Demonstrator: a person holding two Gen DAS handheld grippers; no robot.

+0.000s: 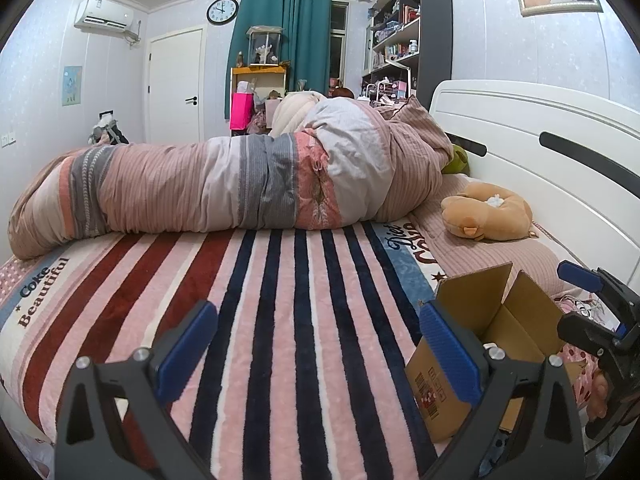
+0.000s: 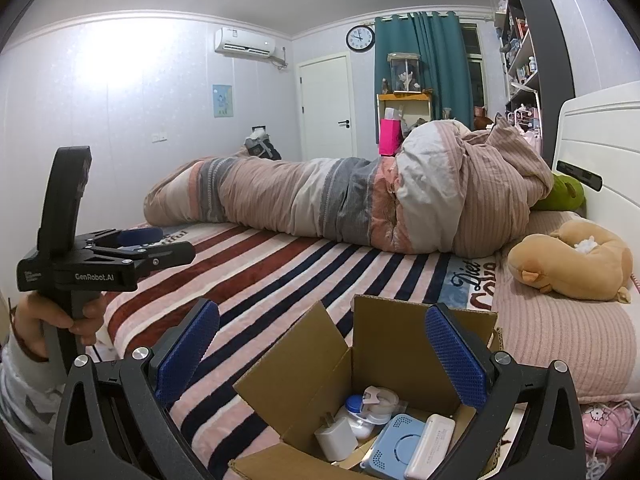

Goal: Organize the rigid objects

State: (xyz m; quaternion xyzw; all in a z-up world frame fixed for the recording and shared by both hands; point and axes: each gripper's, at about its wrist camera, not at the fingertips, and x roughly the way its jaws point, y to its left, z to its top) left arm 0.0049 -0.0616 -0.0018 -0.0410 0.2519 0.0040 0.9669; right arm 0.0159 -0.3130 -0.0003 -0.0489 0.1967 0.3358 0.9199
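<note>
An open cardboard box (image 2: 384, 344) stands on the striped blanket near the bed's front right; it also shows in the left wrist view (image 1: 472, 312). Inside lie a white charger plug (image 2: 335, 438), a blue-capped white bottle (image 2: 360, 410), a light blue device (image 2: 396, 448) and a white case (image 2: 430, 446). My right gripper (image 2: 320, 360) is open and empty, just above the box. My left gripper (image 1: 316, 348) is open and empty over the blanket, left of the box; it also shows in the right wrist view (image 2: 160, 244).
A rolled pink and grey duvet (image 1: 240, 188) lies across the bed. A tan plush toy (image 1: 486, 212) rests on the pink pillow by the white headboard (image 1: 540, 152). A pink Hello Kitty item (image 2: 604, 428) lies right of the box. Shelves and a door stand beyond.
</note>
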